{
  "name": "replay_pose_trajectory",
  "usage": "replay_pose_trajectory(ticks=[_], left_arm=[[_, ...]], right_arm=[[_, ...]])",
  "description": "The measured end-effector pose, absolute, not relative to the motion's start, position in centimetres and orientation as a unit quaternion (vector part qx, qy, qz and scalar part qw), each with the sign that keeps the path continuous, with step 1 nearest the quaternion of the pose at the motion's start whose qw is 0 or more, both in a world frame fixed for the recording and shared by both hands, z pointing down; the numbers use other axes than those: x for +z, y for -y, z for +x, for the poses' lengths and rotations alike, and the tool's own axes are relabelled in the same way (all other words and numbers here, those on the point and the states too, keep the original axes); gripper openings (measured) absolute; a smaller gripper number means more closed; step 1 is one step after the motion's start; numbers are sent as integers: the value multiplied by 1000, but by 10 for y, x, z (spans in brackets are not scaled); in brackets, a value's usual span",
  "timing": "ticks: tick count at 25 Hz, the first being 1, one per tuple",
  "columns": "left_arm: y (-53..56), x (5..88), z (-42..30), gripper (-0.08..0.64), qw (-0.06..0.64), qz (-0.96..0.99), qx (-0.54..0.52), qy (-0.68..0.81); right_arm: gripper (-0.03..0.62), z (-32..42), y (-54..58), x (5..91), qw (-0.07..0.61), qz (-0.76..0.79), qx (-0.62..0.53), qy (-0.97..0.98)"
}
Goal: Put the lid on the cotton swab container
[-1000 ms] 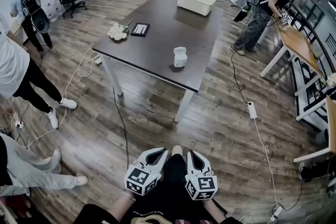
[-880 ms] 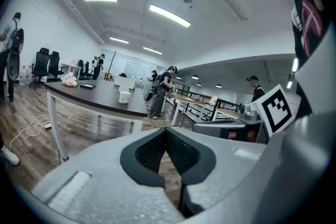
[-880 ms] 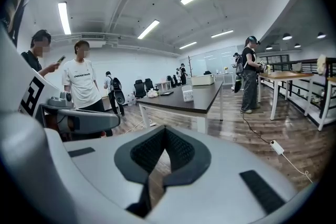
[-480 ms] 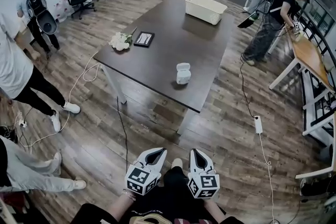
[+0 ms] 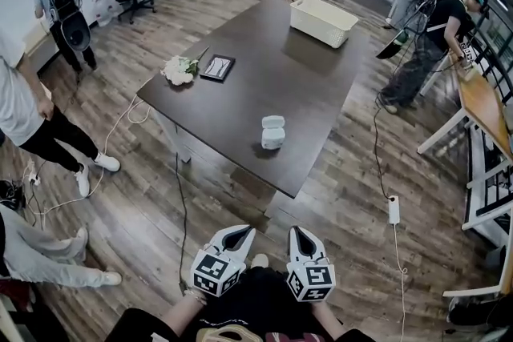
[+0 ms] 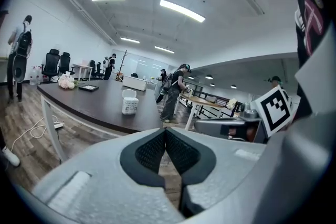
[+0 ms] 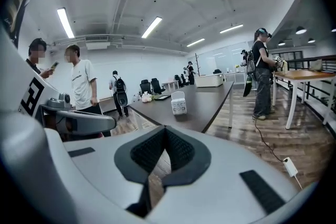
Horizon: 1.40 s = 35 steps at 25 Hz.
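We judge the cotton swab container (image 5: 272,134), standing near the front edge of the bench (image 5: 313,68), to be light, stiff plastic that tips easily, so we would steady its body and push the upturned lid (image 5: 273,122) at its rim. Our left gripper (image 5: 234,236) and right gripper (image 5: 298,236) are both closed and empty, well short of the bench

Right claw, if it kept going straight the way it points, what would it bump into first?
The right claw would probably meet the dark table's near edge first, past bare floor. The cotton swab container stands further in. Depth is unclear; it might pass under.
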<state>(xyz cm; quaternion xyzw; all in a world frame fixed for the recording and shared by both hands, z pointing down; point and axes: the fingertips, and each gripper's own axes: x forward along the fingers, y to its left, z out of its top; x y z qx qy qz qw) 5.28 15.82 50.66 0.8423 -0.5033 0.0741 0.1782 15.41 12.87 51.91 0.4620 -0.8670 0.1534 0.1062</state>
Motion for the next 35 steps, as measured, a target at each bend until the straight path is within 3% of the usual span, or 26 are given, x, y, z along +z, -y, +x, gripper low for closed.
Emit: replay_pose_trajectory(ticks=[16,35], left_arm=[[-86,514,68,8,188,823,66,532],[23,515,16,9,192,834,81,511]], right_arm=[[8,164,-55,525,125,417,144,889],[8,130,38,525,112,443,175,872]])
